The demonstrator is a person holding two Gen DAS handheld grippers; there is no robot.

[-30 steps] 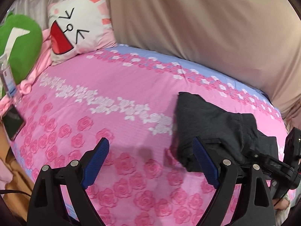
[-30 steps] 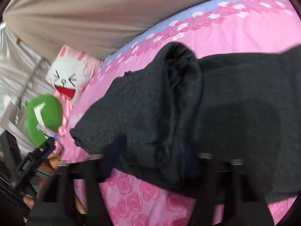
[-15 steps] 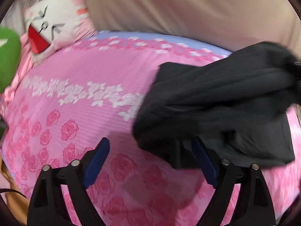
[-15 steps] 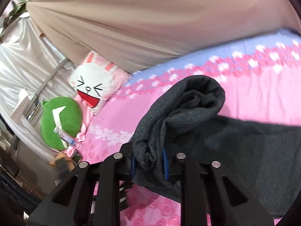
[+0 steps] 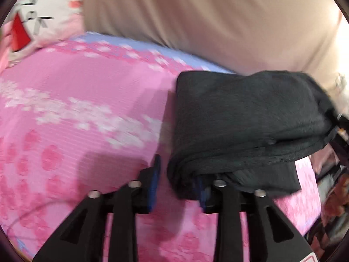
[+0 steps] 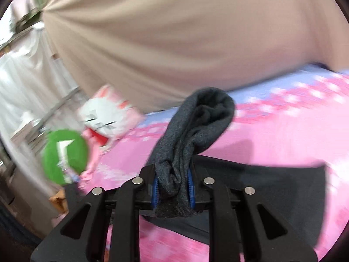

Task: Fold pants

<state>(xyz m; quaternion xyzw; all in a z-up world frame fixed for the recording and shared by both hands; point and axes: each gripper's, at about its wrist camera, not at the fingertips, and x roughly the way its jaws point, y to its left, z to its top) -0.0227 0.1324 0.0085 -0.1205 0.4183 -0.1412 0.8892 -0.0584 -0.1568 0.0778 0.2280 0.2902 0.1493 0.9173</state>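
Charcoal pants [image 5: 246, 118] lie part-folded on bed [image 5: 91, 118]; right tool [image 6: 172, 187] clamps a bunched edge, left tool [image 5: 177, 187] half-open beside them.

Left claw [image 5: 177, 184] stands partly closed, a gap showing between its blue-padded fingers [image 5: 153, 185]. The right-hand finger is largely covered by the near corner of the dark grey pants [image 5: 244, 118]; the left-hand finger sits clear of the cloth. Whether the cloth is pinched cannot be determined. The pants lie folded in several layers ahead and to the right of the claw, on the pink floral bed [image 5: 82, 113]. A cartoon-face pillow [image 5: 41, 15] lies far ahead to the left, and a beige curtain [image 5: 196, 15] hangs beyond the bed. The frame is motion-blurred.
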